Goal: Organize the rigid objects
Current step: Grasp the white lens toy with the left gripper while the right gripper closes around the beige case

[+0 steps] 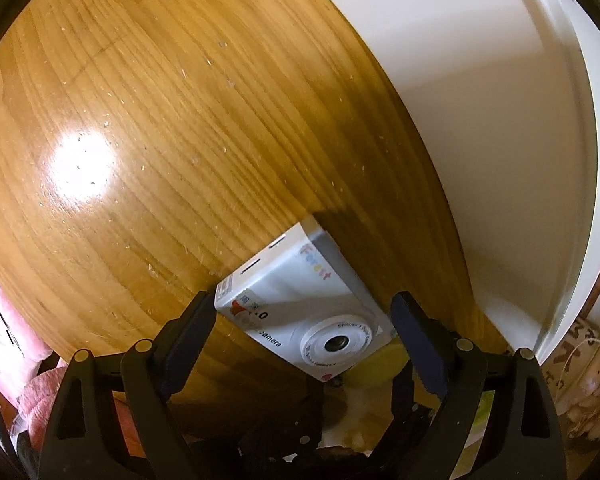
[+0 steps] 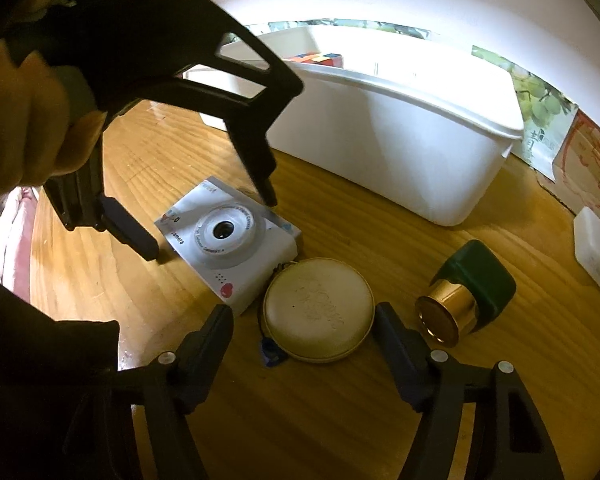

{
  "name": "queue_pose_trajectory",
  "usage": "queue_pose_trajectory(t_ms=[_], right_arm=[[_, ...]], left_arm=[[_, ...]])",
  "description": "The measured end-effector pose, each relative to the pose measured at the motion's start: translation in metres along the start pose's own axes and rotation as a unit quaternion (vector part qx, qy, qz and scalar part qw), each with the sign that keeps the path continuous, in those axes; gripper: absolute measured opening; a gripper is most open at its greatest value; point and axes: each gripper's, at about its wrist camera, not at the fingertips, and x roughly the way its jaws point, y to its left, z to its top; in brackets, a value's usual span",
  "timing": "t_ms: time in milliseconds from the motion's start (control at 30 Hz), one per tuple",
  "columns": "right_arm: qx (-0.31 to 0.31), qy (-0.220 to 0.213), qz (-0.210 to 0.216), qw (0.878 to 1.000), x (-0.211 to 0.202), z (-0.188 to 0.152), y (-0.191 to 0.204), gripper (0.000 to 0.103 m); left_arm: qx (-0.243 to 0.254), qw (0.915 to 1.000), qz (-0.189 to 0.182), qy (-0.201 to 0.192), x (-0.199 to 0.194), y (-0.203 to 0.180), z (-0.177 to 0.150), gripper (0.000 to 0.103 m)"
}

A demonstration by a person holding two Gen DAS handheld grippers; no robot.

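Right wrist view shows the camera (image 2: 230,246) lying flat on the wood worktop (image 2: 340,400), left of centre, its long axis running from upper left to lower right. The left gripper (image 2: 212,228) hangs over it from the upper left, jaws wide apart, one at each end, and neither pad looks to be pressing yet. In the left wrist view the camera (image 1: 304,312) sits low in the frame between those jaws, so the left hand is plainly the nearer.

The right gripper (image 2: 304,316) also stands open, holding nothing, straddling the round case (image 2: 320,308) at lower centre, which touches the camera's lower corner. A green bottle (image 2: 466,292) lies to its right. The white bin (image 2: 400,152), the likely destination, stands behind at upper centre against a pale wall.
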Motion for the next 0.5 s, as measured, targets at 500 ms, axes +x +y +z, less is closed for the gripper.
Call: queue_pose_trajectory(t_ms=[500], right_arm=[[0.014,-0.001,0.004,1.0,-0.007,-0.001,-0.007,0.054]], left_arm=[[-0.081,0.9955,0.05,-0.001,-0.002,-0.01,0.014,0.079]])
